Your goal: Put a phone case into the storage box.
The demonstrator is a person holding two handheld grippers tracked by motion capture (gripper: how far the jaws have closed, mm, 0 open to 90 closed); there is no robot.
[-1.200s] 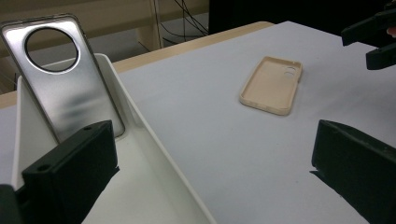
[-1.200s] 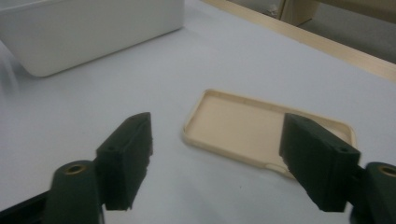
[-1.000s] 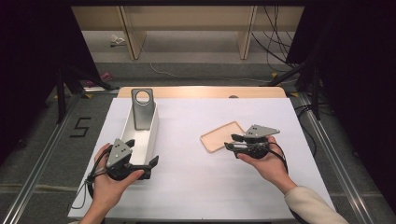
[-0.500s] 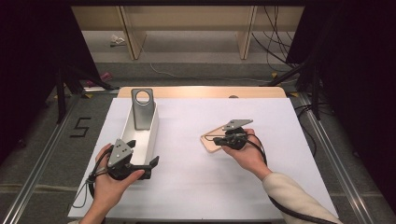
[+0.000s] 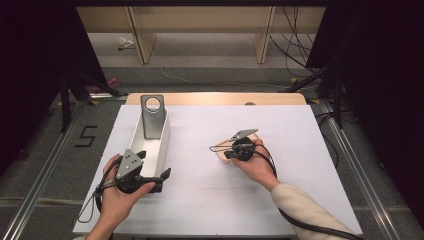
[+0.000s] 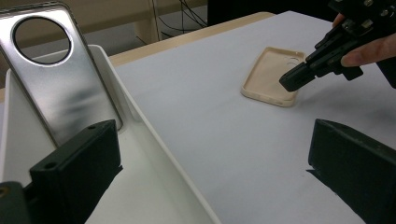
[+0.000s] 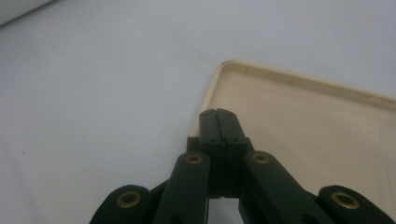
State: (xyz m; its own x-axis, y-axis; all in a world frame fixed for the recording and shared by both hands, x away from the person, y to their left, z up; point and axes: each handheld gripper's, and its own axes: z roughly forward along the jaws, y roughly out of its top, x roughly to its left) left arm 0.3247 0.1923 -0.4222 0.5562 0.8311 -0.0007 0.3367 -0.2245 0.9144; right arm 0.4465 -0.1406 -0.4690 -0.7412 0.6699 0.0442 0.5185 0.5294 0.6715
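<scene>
As counted on the table: two phone cases (image 5: 151, 118), one tray (image 5: 159, 150).

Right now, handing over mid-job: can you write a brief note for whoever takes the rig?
Left tool: jaws open, straddling the near end wall of the white tray.
Right tool: jaws shut with nothing between them, tips at the edge of the beige phone case, which lies hollow side up on the white mat.
Silver phone case: leaning upright in the tray.
Done: silver case in tray.
Left, probably: grip the beige case and bring it to the tray.
</scene>
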